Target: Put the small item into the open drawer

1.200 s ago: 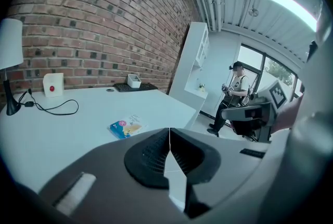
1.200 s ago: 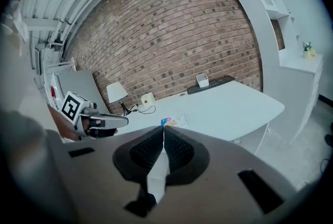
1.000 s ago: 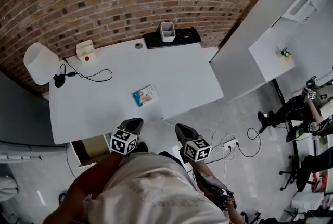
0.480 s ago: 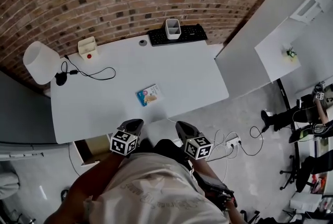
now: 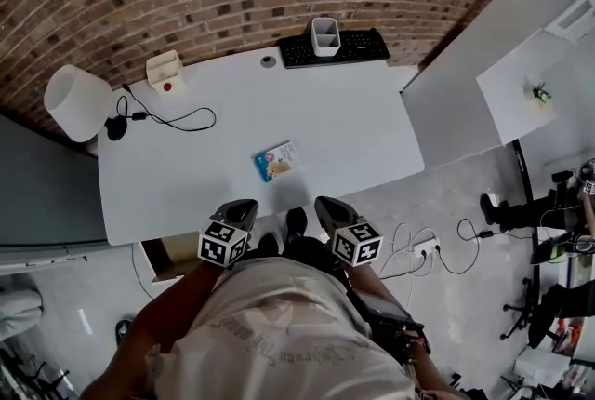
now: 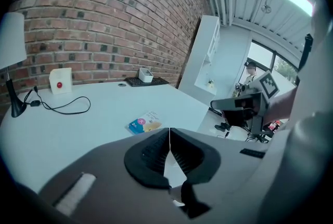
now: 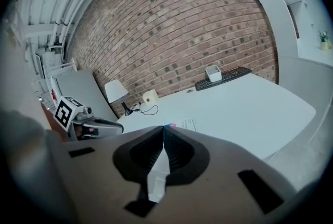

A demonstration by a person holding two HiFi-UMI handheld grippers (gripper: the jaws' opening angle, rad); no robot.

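The small item, a blue and yellow packet [image 5: 277, 162], lies flat on the white table [image 5: 353, 138] near its front edge. It also shows in the left gripper view [image 6: 144, 122] and, partly hidden behind the jaws, in the right gripper view [image 7: 184, 124]. The open drawer [image 5: 173, 260] juts out under the table's front left. My left gripper [image 5: 244, 206] [image 6: 169, 129] and right gripper [image 5: 323, 206] [image 7: 164, 127] hover side by side just short of the table's front edge. Both are shut with nothing between the jaws.
A white lamp [image 5: 76, 102] and black cable [image 5: 172, 119] stand at the table's left, with a small white box with a red button [image 5: 165, 70] behind. A keyboard [image 5: 337, 47] and white cup [image 5: 324, 35] are at the back. A second white desk [image 5: 548, 82] is to the right.
In the head view the table and packet have slid to the right and a little lower. Both grippers stay shut in front of the body.
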